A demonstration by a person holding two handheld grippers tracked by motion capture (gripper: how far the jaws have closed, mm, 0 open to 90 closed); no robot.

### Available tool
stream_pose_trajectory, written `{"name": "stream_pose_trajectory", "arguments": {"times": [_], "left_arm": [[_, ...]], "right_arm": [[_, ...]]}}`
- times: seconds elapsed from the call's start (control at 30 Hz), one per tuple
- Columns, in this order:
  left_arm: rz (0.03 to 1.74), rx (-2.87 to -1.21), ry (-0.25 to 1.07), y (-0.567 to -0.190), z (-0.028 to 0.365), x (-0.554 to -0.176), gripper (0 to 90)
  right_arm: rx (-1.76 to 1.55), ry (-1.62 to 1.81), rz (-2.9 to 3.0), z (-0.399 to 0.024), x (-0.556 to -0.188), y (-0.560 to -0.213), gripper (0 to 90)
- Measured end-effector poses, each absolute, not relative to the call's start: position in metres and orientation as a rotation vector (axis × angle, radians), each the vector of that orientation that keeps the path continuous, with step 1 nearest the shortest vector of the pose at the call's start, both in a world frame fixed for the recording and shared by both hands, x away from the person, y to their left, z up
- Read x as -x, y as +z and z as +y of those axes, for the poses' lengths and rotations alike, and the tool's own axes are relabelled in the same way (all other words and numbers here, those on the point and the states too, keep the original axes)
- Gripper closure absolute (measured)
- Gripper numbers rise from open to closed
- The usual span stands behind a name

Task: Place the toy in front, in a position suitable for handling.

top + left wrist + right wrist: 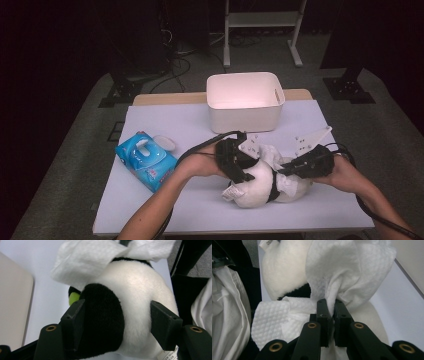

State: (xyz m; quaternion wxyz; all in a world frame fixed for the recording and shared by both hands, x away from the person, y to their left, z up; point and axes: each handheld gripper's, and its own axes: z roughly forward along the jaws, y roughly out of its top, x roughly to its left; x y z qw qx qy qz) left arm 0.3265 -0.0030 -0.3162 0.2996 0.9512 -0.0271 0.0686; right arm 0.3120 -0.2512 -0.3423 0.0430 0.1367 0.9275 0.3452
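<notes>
Near the counter's [165,210] front edge lies a plush panda [135,297]. The left gripper [117,325] has its jaws spread around the panda's body, pads touching the fur; the right gripper [331,315] pinches a white wipe [342,270] over it.

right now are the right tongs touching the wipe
Touching: in the right gripper view the right tongs are shut on a bunched fold of the white wipe.

A soft black-and-white plush panda toy [257,185] lies on its side on the white table [165,210], at about 5 o'clock from the table's middle. A crumpled white wet wipe [342,272] with a dotted texture is draped over the panda's upper side, touching its fur.
</notes>
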Motion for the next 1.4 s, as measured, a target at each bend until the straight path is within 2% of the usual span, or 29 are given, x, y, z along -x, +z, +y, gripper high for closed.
{"name": "stream_pose_trajectory", "arguments": {"times": [0.3,0.47,0.7,0.9,0.93,1.07,1.1,1.4], "left_arm": [[-0.046,-2.52,0.195,-0.319,-0.002,-0.326,32.1],[-0.045,-2.517,0.191,-0.321,0.001,-0.323,32.1],[-0.062,-2.504,0.194,-0.322,0.001,-0.32,31.9],[-0.104,-2.5,0.192,-0.323,0.001,-0.313,31.6],[-0.111,-2.51,0.194,-0.323,0.001,-0.311,31.6],[-0.103,-2.498,0.187,-0.326,0.003,-0.309,31.4],[-0.101,-2.494,0.186,-0.326,0.004,-0.309,31.4],[-0.071,-2.484,0.184,-0.323,0.007,-0.31,31.2]], "right_arm": [[-0.402,1.083,2.833,-0.253,-0.309,-0.345,82.5],[-0.366,1.109,2.814,-0.249,-0.308,-0.335,68.8],[-0.344,1.139,2.761,-0.251,-0.306,-0.32,59.6],[-0.308,1.091,2.79,-0.233,-0.314,-0.326,59.8],[-0.307,1.088,2.802,-0.231,-0.316,-0.328,61.6],[-0.252,1.047,2.829,-0.225,-0.317,-0.331,79.2],[-0.246,1.038,2.828,-0.226,-0.316,-0.329,80.4],[-0.323,1.036,2.828,-0.248,-0.324,-0.323,81.8]]}}
